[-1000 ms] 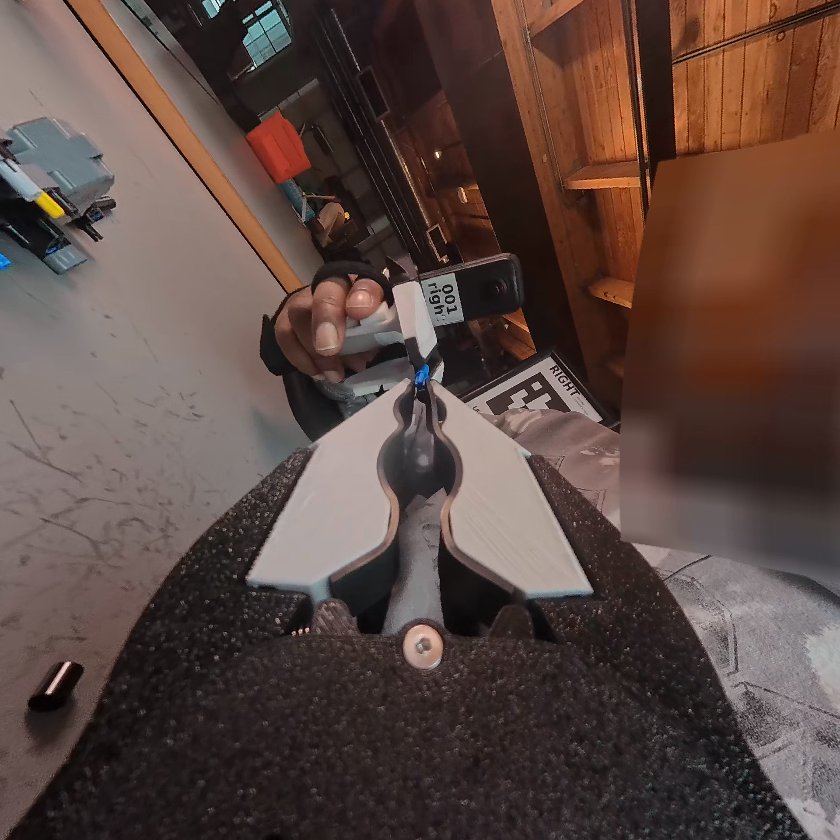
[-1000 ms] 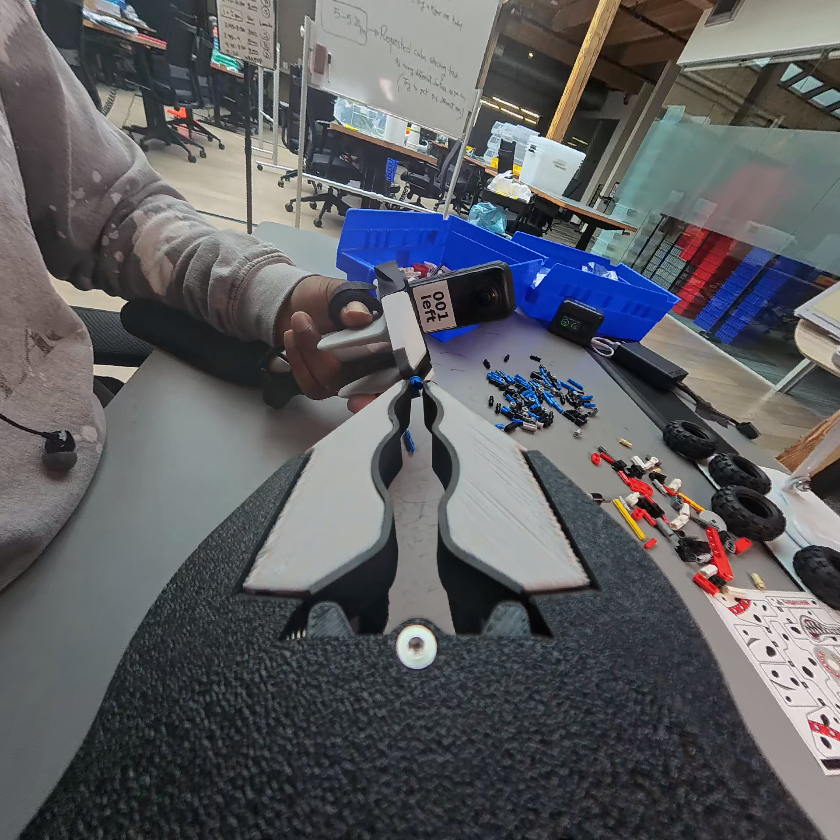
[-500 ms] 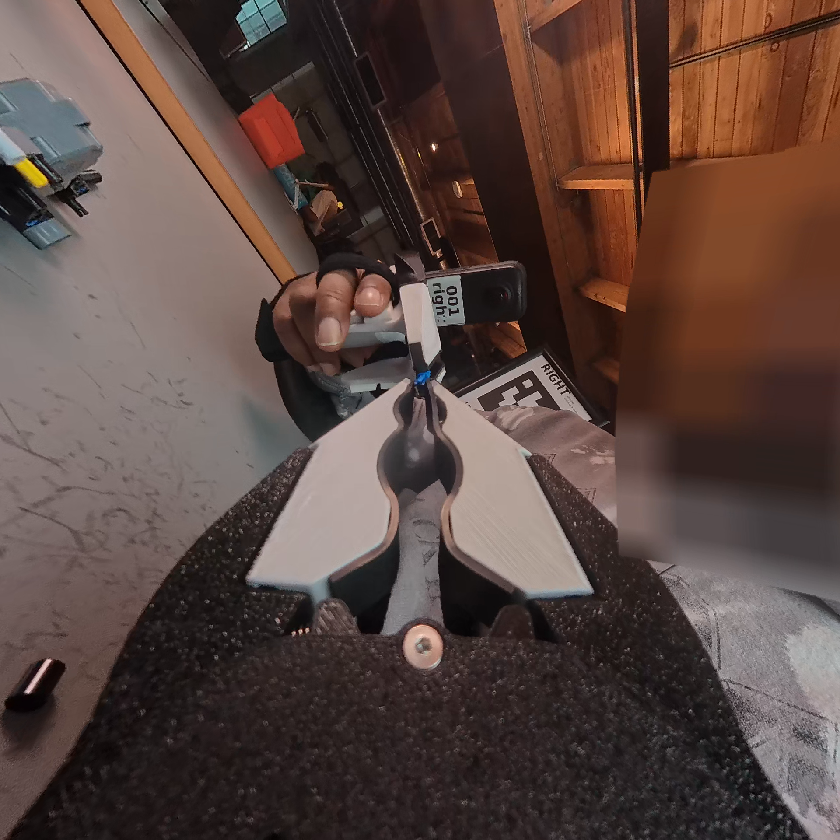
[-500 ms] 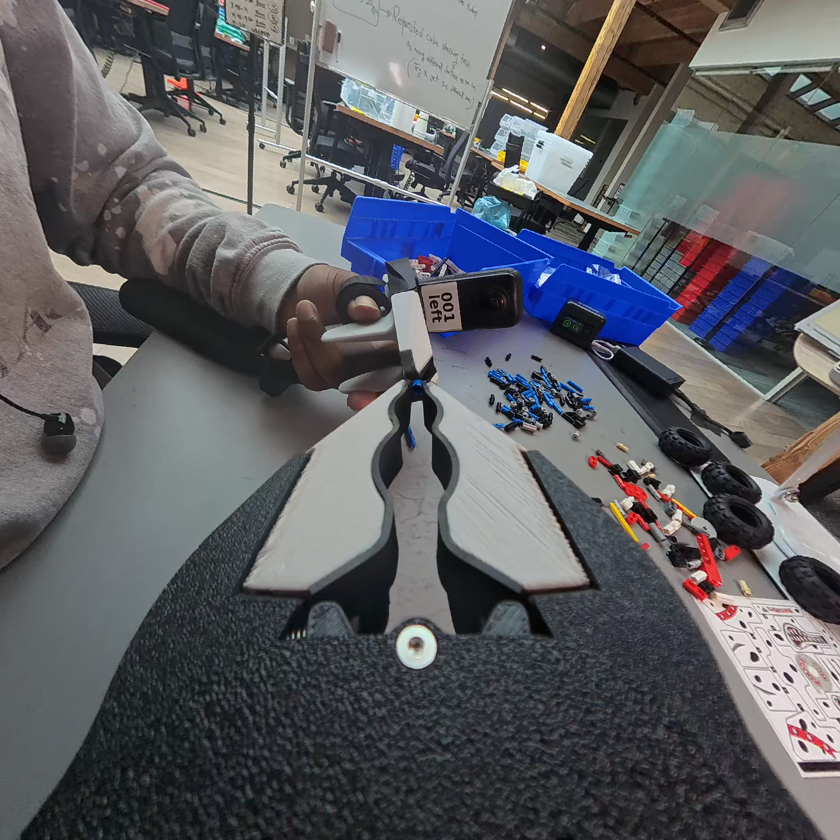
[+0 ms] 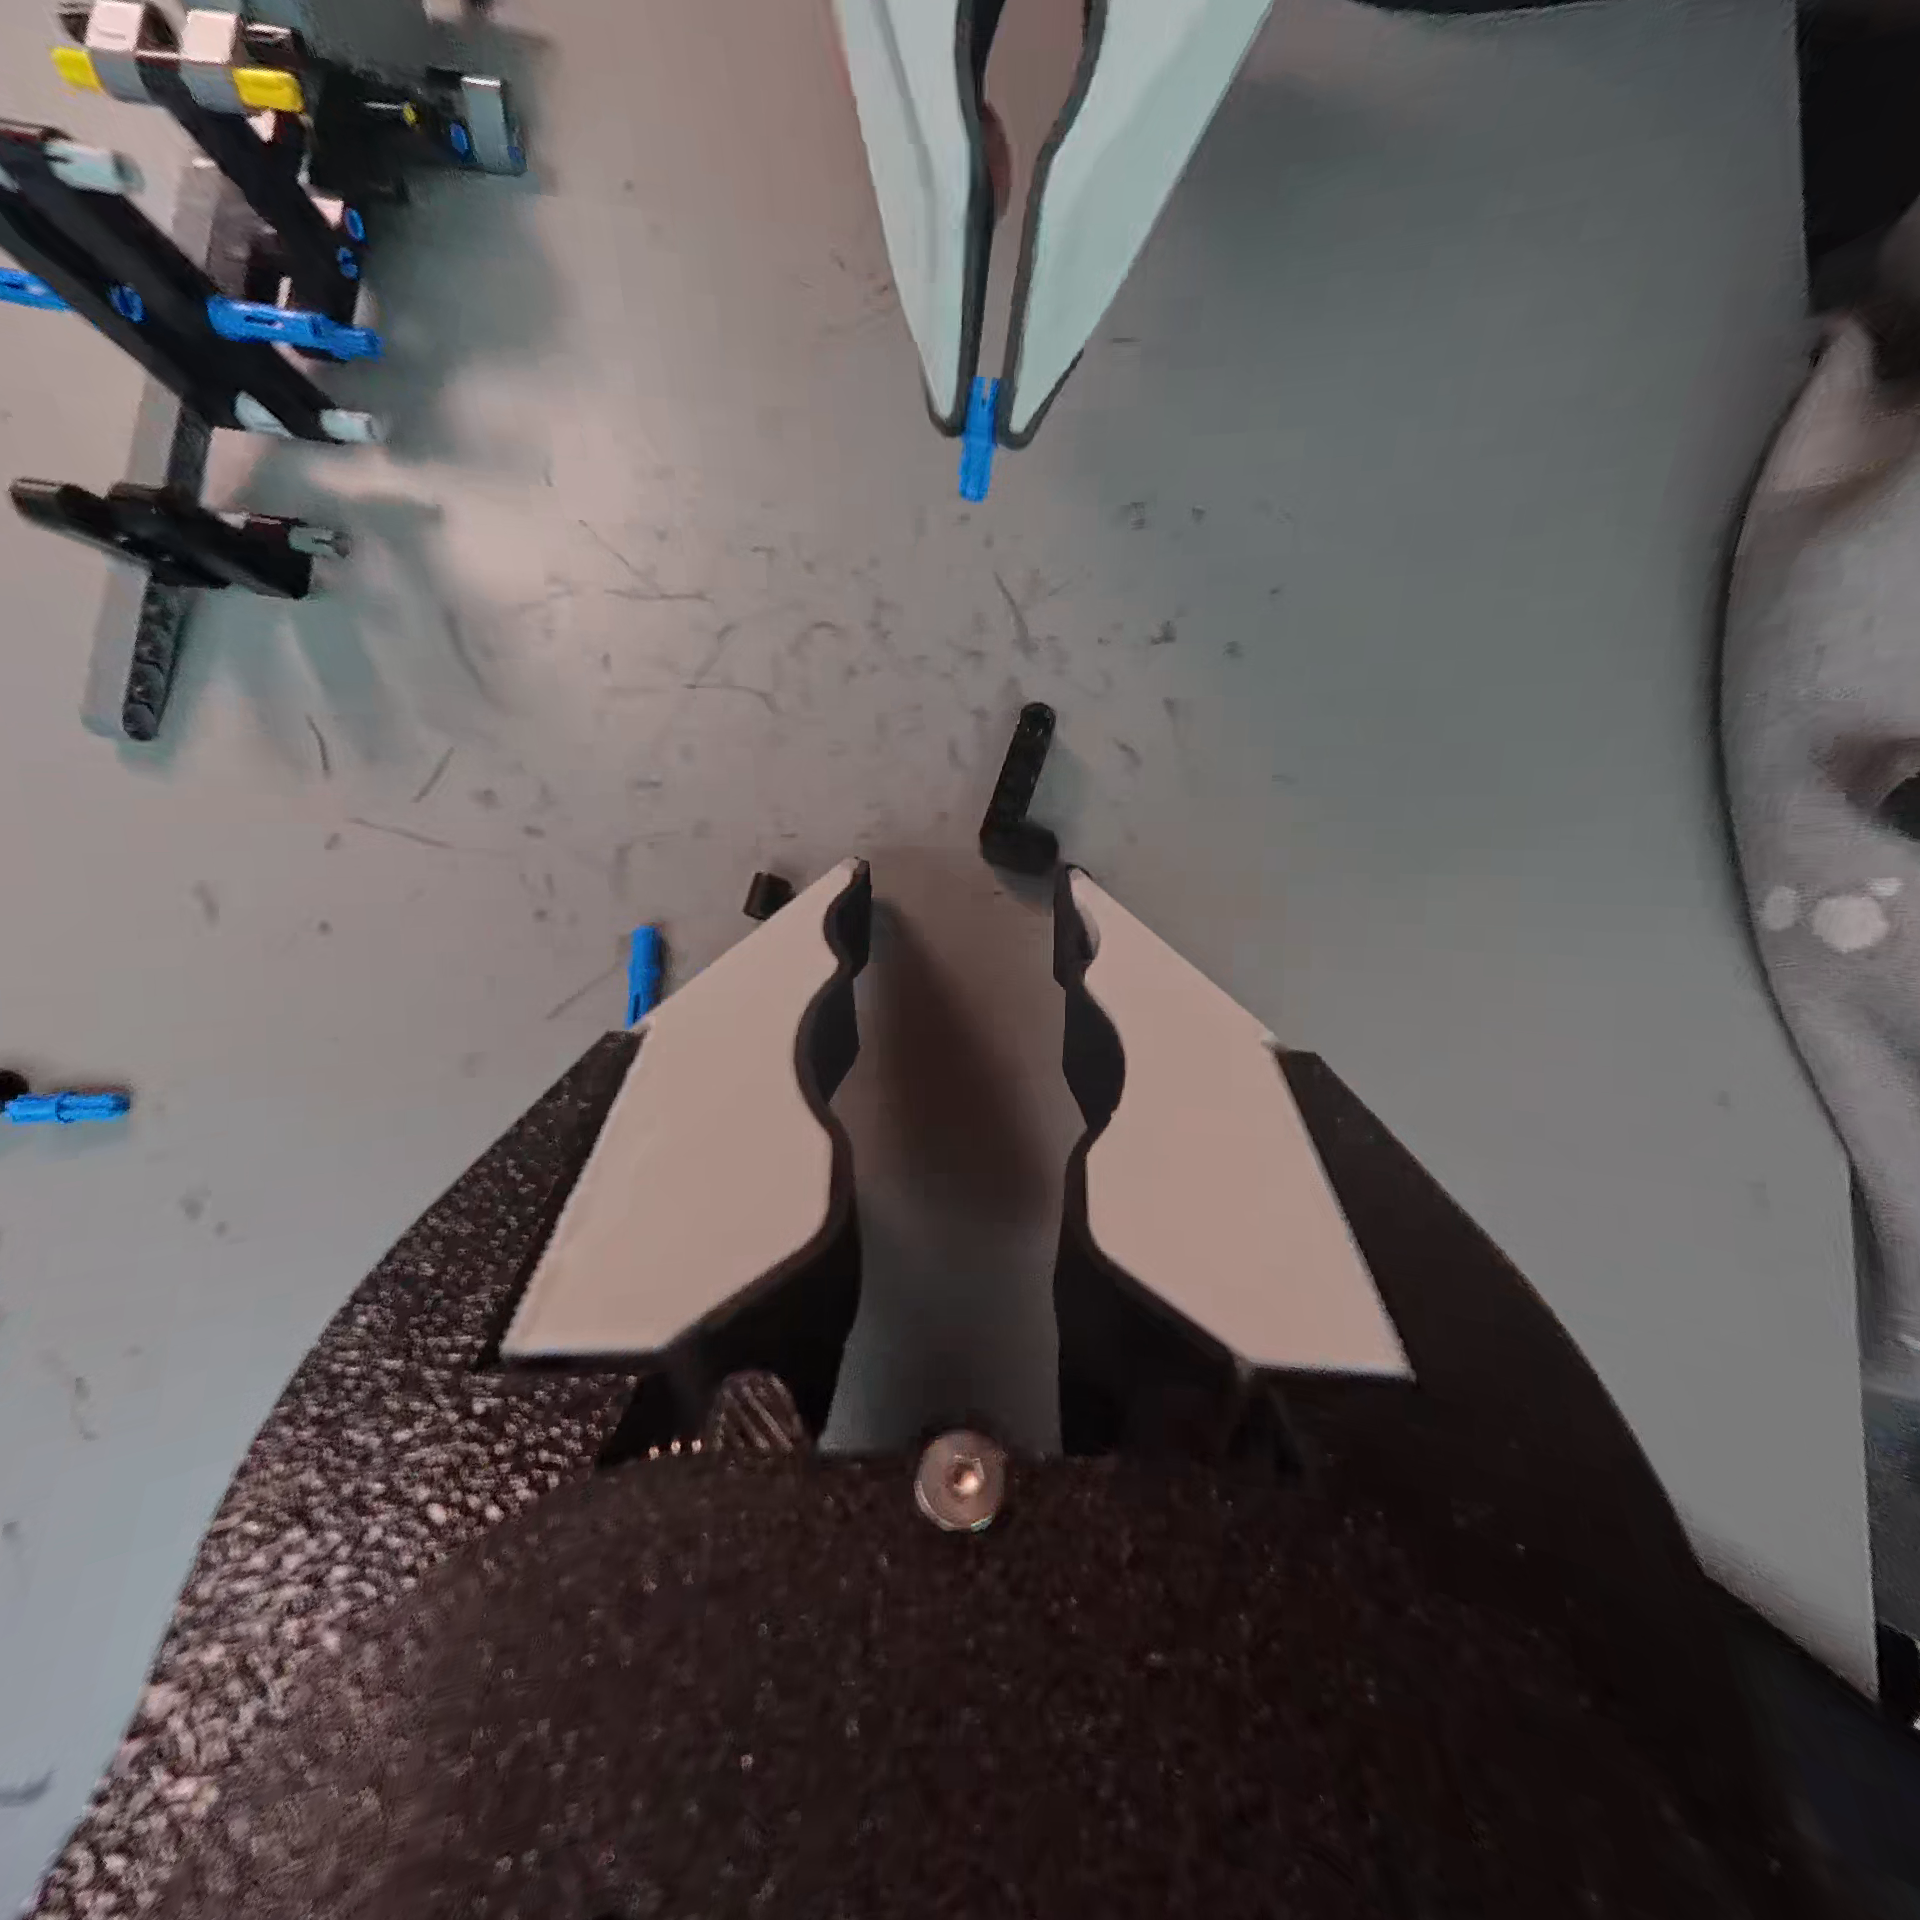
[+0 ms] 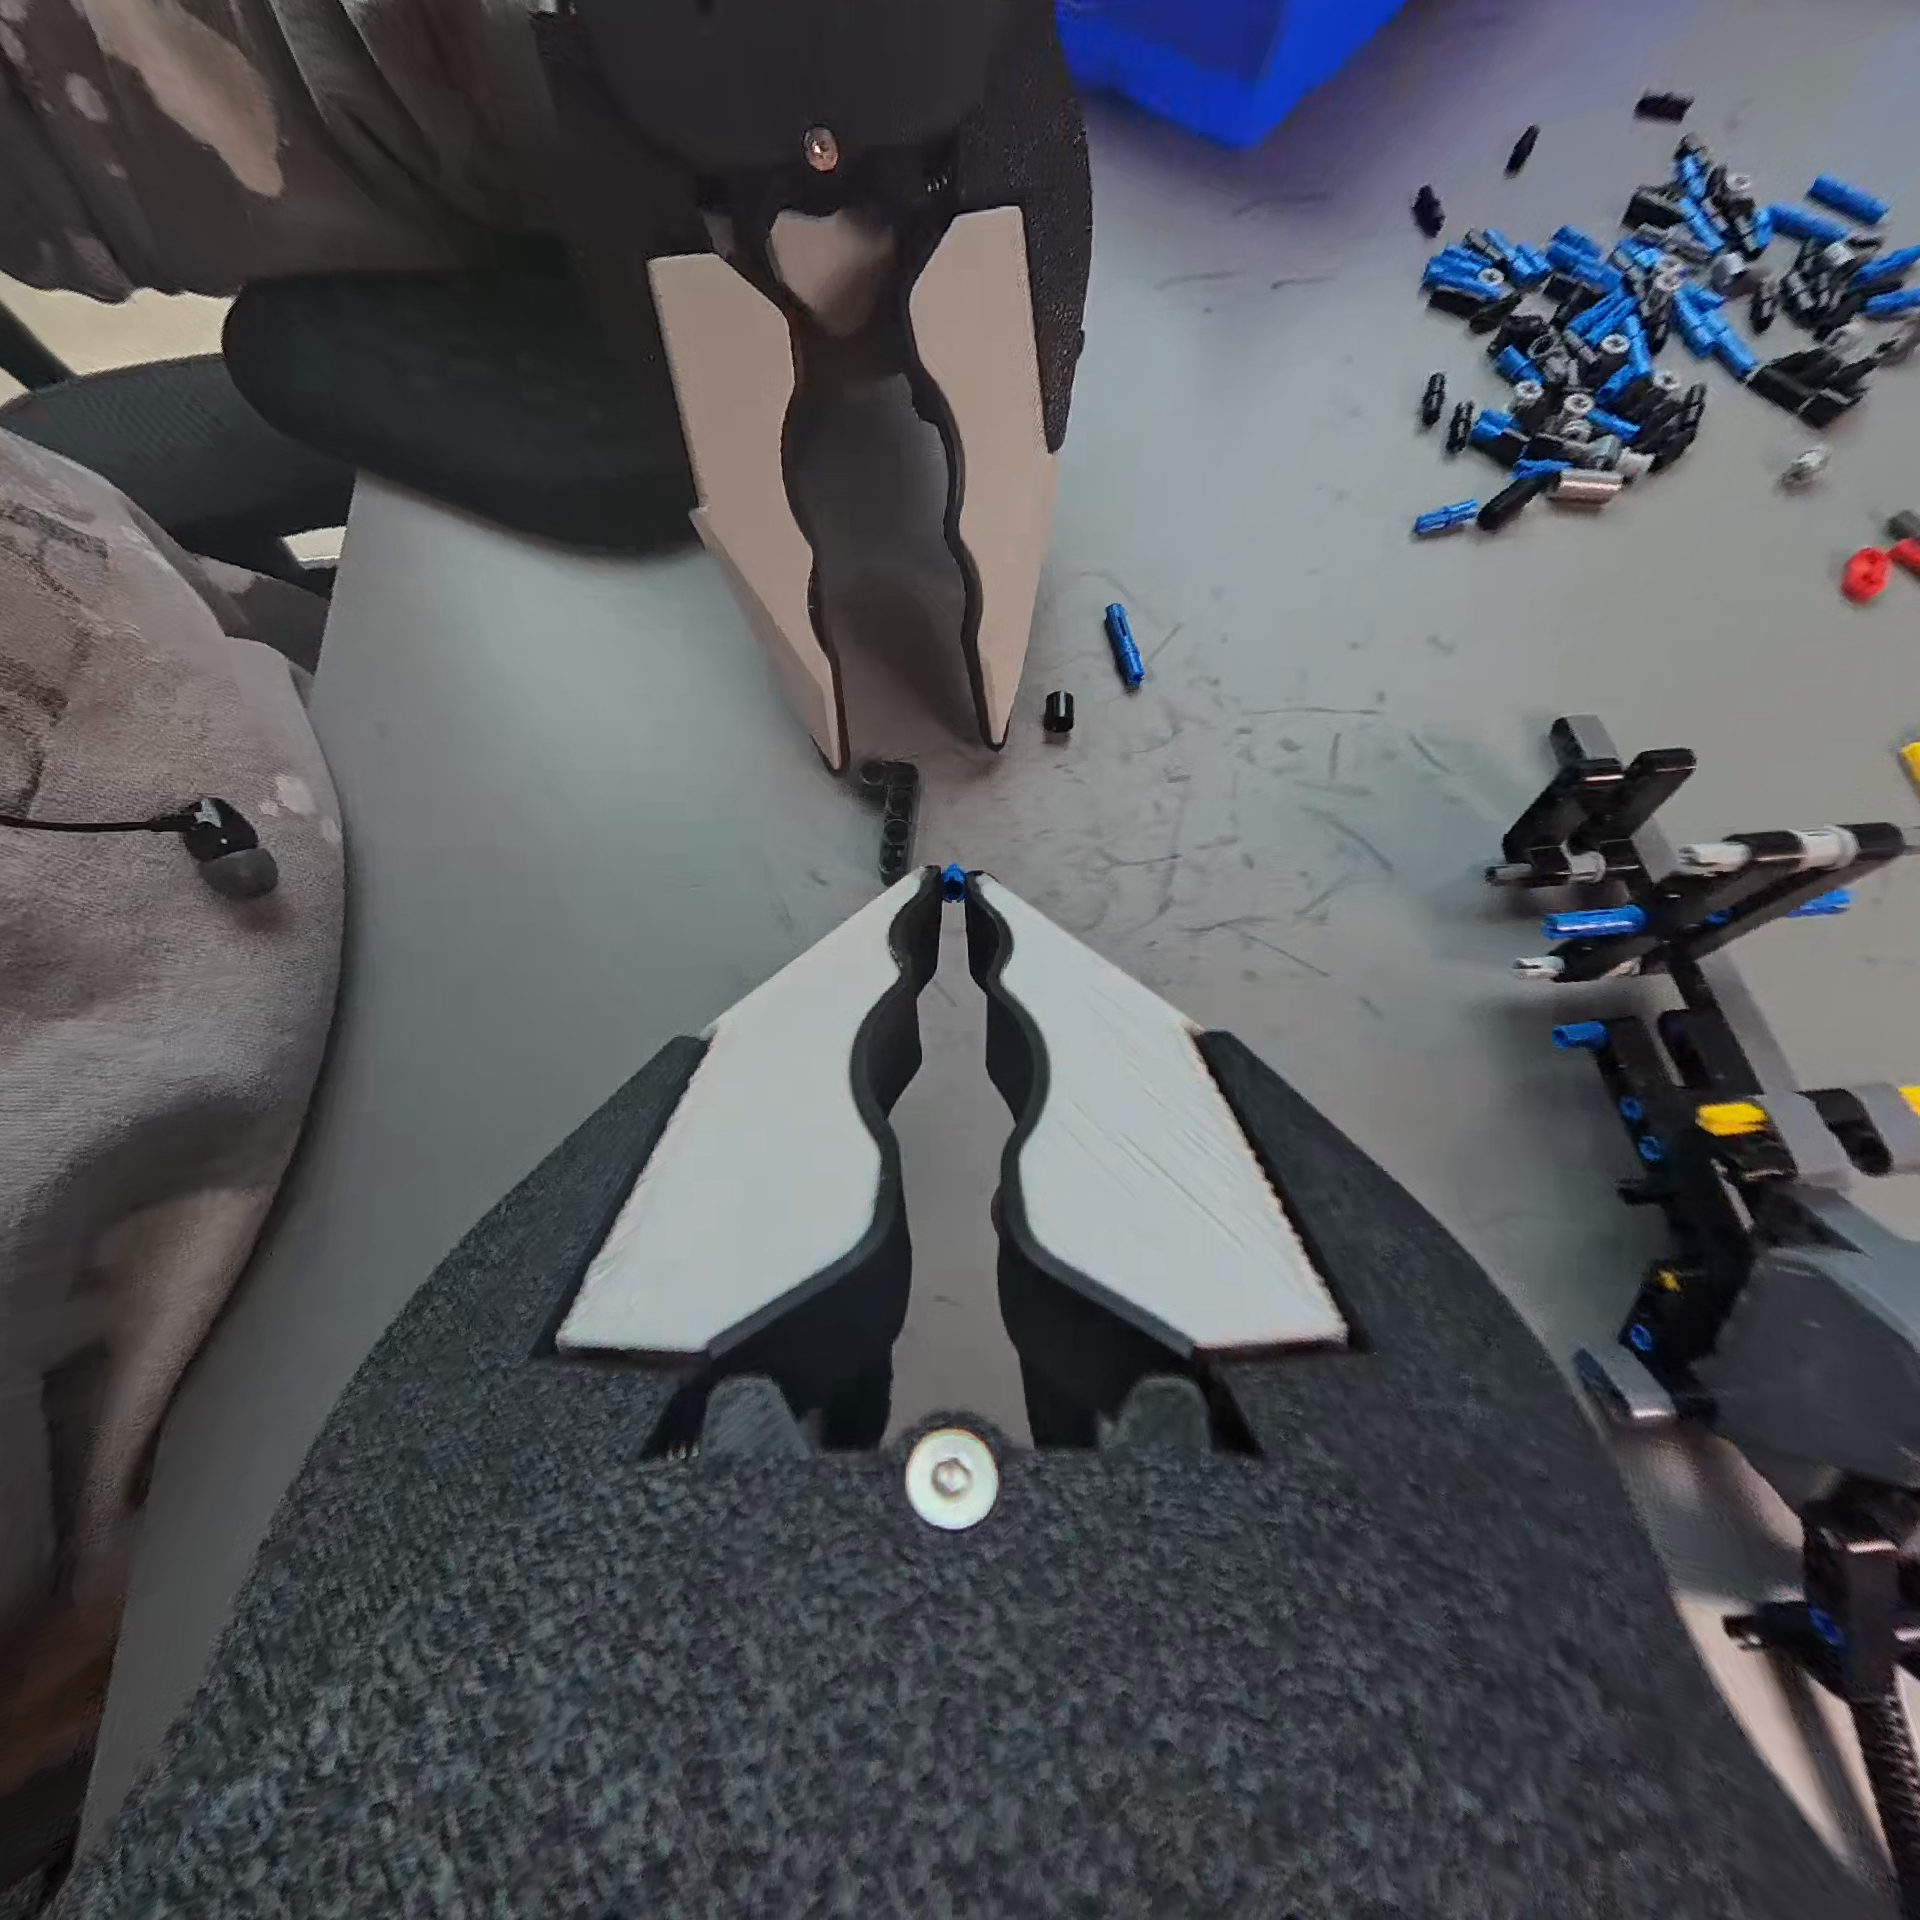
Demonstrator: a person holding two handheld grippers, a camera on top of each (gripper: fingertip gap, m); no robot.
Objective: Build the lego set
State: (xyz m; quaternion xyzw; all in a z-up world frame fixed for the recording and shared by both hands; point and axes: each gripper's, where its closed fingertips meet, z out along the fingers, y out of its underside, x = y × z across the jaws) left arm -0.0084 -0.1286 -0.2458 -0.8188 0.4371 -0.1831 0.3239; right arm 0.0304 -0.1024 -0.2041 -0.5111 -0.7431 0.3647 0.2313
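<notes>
We hold our left gripper [image 5: 961, 878] low over the grey table [image 5: 1455, 520] with its jaws spread apart and nothing between them. Just beyond its tips lies a small black L-shaped beam [image 5: 1020, 795], flat on the table, close to the tips; we cannot tell whether the right-hand tip touches it. Our right gripper [image 6: 948, 883] faces it from the far side of the beam, jaws squeezed together on a short blue pin [image 6: 951, 883] that sticks out past the tips toward the beam.

Taking the black beam as our landmark: a little black bush [image 6: 1058, 712] sits just beside the left gripper, and a loose blue pin [image 6: 1122, 644] lies just past the bush. Well off from the beam in the right wrist view, to the right, rests the half-built lego model [image 6: 1683, 987], a black frame with blue pins and grey and yellow parts. Farther from the beam, up and right, a heap of blue and black pins [image 6: 1652, 301] is spread out, with a blue bin [image 6: 1195, 62] behind it. Left of the beam, at the table's edge, we see a grey sleeve [image 6: 135, 1039].
</notes>
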